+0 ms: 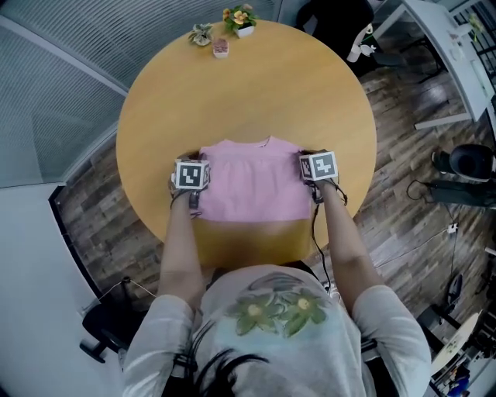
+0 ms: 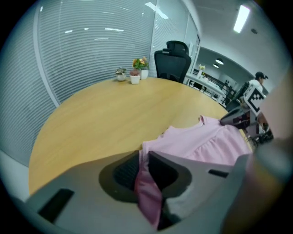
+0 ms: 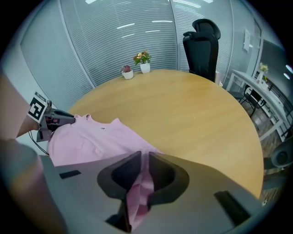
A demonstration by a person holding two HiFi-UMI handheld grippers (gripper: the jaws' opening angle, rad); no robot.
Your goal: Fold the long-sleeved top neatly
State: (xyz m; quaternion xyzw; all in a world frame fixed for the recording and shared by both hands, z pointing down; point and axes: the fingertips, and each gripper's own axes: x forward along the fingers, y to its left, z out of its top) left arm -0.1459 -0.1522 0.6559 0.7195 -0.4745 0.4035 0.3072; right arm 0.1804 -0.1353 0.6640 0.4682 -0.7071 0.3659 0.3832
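Observation:
A pink long-sleeved top (image 1: 254, 184) lies folded into a rectangle on the near half of the round wooden table (image 1: 248, 85), collar toward the far side. My left gripper (image 1: 188, 180) is at the top's left edge, its jaws shut on pink cloth (image 2: 147, 187). My right gripper (image 1: 318, 172) is at the right edge, jaws shut on a fold of the same cloth (image 3: 139, 192). In the left gripper view the right gripper (image 2: 242, 119) shows across the top (image 2: 201, 144). In the right gripper view the left gripper (image 3: 48, 119) shows beyond the top (image 3: 89, 139).
Small potted plants (image 1: 232, 23) stand at the table's far edge. A black office chair (image 3: 201, 43) sits behind the table, with blinds on the glass wall to the left. Desks and cables fill the floor at the right (image 1: 457, 170).

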